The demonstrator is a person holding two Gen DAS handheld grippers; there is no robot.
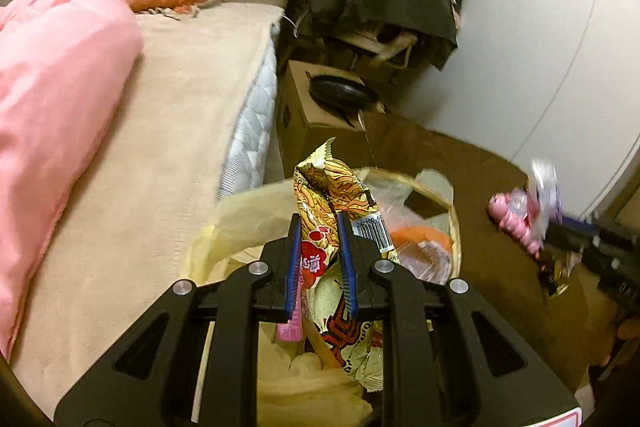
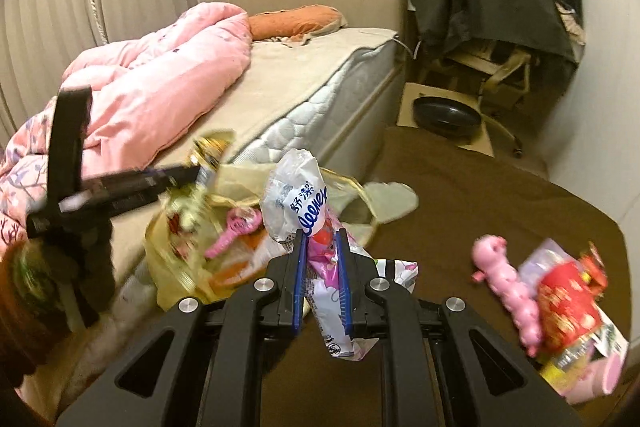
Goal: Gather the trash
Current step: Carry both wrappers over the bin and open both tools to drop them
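Yellow printed foil, crinkled and stiff: snack wrapper (image 1: 332, 195), pinched by its middle in the left gripper (image 1: 320, 223), blue pads closed on it, and held above the open mouth of the lined wastebasket (image 1: 240, 219). Shared the grip with a thin pink strip, hanging below the pads.

Thin white plastic film, creased and limp: Kleenex pack wrapper (image 2: 296, 199), clamped in the right gripper (image 2: 323, 239) together with a glossy pink packet (image 2: 320, 255), jaws nearly together. Hung over the brown carpet (image 2: 480, 195), just beside the basket and not yet over it.

Likely trouble, judged from this:
- Light film and foil could flutter past the rim if let go from too high or off-centre, most of all on the right side.
- Could cling to the ribbed pads instead of falling, above all the pink strip.
- Soft, pale yellow liner sagged and folded over the woven rim; could be snagged or pushed in by a finger.
- Both grippers close to one small opening; might knock each other.
- Soft, knobbly pink plush toy (image 2: 508, 279) lay on the carpet beside a red patterned packet (image 2: 568, 303); could be mistaken for litter.

Further out: quilted white mattress (image 1: 252, 115), puffy pink duvet (image 1: 60, 67).
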